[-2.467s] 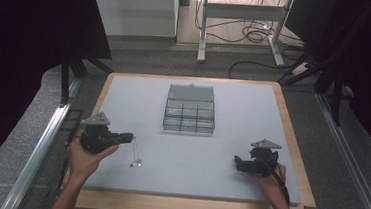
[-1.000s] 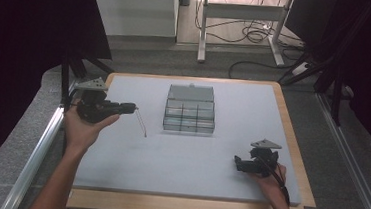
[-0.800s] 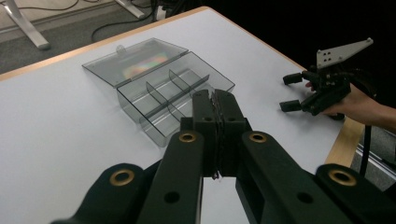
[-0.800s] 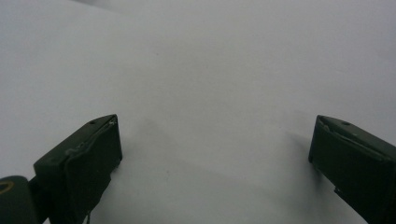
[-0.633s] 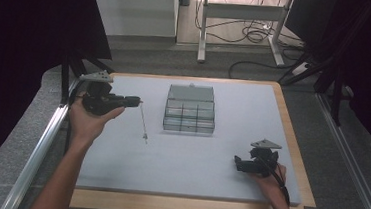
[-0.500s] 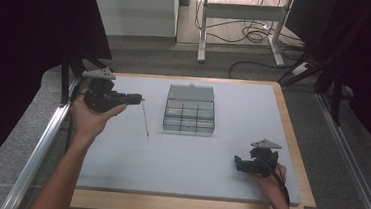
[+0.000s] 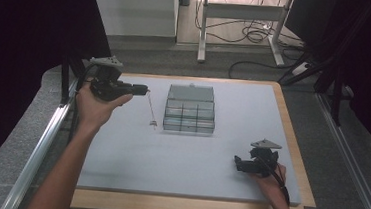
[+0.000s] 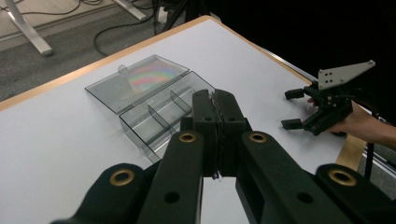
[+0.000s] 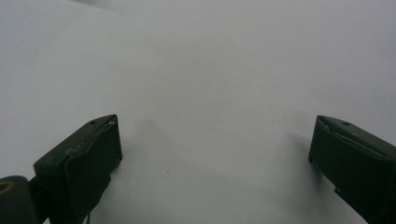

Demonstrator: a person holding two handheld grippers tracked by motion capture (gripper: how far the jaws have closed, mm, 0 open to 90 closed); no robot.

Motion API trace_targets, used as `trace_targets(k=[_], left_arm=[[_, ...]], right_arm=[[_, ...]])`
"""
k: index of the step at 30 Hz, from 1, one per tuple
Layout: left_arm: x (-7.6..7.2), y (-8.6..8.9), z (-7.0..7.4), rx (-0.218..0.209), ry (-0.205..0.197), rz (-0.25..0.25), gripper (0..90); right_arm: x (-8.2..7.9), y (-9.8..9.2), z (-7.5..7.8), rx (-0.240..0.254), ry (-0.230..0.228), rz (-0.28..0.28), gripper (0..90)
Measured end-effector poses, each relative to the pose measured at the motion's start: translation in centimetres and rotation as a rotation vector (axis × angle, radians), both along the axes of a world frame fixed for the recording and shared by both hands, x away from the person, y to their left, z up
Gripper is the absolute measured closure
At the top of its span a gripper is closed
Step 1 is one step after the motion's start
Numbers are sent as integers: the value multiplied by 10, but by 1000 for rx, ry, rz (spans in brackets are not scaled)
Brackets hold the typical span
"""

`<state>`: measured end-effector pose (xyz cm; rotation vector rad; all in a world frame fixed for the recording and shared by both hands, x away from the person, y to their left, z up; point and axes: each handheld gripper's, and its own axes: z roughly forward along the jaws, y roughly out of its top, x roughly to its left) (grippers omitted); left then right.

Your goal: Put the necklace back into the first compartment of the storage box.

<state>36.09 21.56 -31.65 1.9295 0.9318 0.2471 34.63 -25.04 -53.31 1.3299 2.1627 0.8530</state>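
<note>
In the high view we see the left gripper (image 7: 143, 87) raised above the far left part of the table (image 7: 119, 149), its jaws closed on the top end of a thin chain (image 7: 150, 107) that hangs down from them. The chain's small pendant end (image 7: 152, 125) dangles just left of the clear compartment box (image 7: 189, 116), near the table surface; we cannot tell whether it touches. In the left gripper view the two black jaws are pressed together, with a fine strand (image 8: 215, 175) visible in the seam between them, and beyond them lies the box (image 8: 159, 114), its lid (image 8: 137, 81) folded back flat and its divided compartments exposed. The right gripper (image 7: 239, 164) rests low at the near right of the table, well apart from the box, with its jaws spread wide and nothing between them.
</note>
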Motion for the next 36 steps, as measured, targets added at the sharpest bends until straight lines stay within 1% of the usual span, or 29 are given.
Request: trace_targets(k=[3,9,12,14,19,23,27,29,33,36], left_arm=[[4,-1,2,-8,-7,10,895],[10,-3,7,-11,-6,19,896],[14,-3,12,1,-13,26,896],[17,-2,17,2,-17,37,896],[22,-3,21,2,-21,44,895],[26,-5,20,-7,-12,48,896],[32,-8,18,-7,-7,50,896],[38,-12,16,-3,0,49,895],[44,-15,13,-6,5,50,895],[53,-18,10,1,15,61,895]], right_arm=[[0,0,0,1,0,-1,22],[0,0,0,2,1,-2,22],[0,0,0,1,0,-2,22],[0,0,0,0,-1,-1,21],[0,0,0,2,1,-2,21],[0,0,0,2,1,-2,21],[0,0,0,2,1,-2,21],[0,0,0,2,1,-2,21],[0,0,0,2,2,-2,21],[0,0,0,3,3,-2,21]])
